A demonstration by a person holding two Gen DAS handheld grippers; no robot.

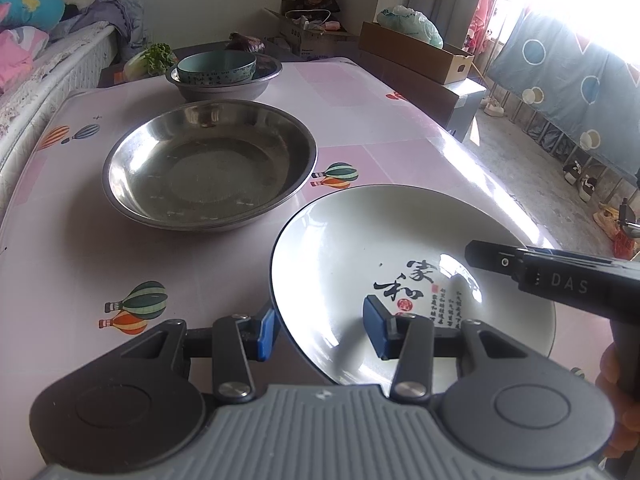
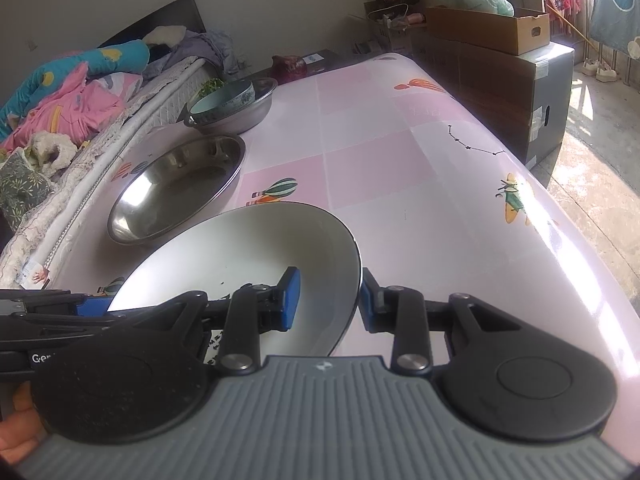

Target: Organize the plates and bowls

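Your left gripper and right gripper each straddle the rim of the white ceramic plate, tilted near the counter edge; whether the jaws pinch it, you cannot tell. Glazed, stiff, breakable, probably slippery: grip its rim squarely.

White plate w/ black script; pink tablecloth.

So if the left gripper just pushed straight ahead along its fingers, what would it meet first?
The white plate: the left gripper already straddles its near rim, so its wall comes first. Beyond, probably the pink tablecloth; the big steel basin sits left of that line.
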